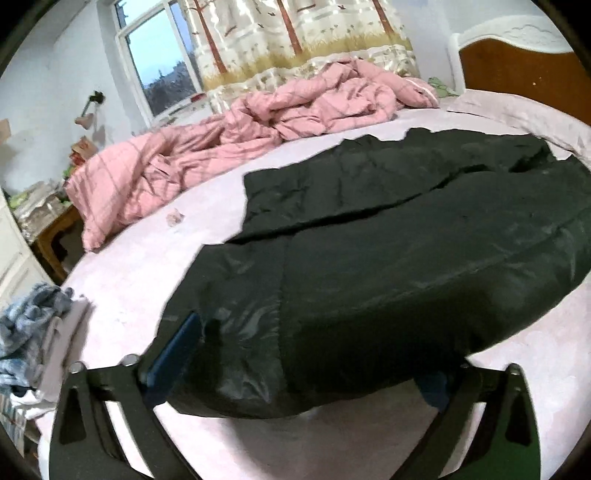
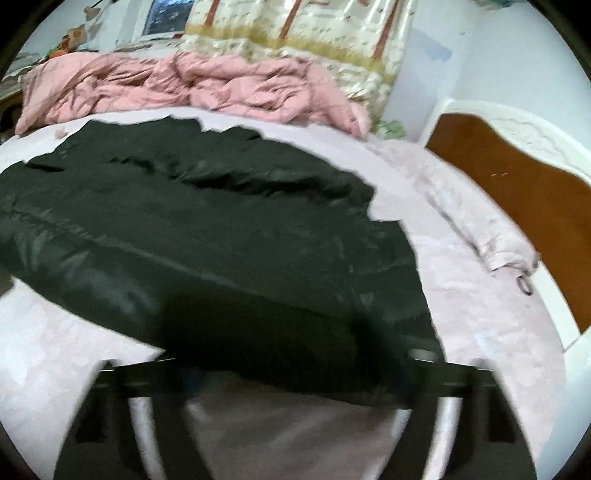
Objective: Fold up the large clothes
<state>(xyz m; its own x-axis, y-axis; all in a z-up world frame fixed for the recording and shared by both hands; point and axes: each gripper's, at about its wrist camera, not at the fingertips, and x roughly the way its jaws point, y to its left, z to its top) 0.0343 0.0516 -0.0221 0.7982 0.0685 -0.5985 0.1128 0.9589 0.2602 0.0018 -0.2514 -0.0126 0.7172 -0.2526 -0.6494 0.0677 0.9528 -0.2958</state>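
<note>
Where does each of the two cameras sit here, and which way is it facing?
Left wrist: on the left gripper, looking down across the bed toward the window; only its own fingers show.
Right wrist: on the right gripper, facing the headboard side; blurred fingers only.
Shared: the dark coat, its near edge between each gripper's fingers, the pink quilt and the curtain.

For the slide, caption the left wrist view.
Left gripper closing around the near edge of a dark green jacket spread on a bed, pink quilt behind.
</note>
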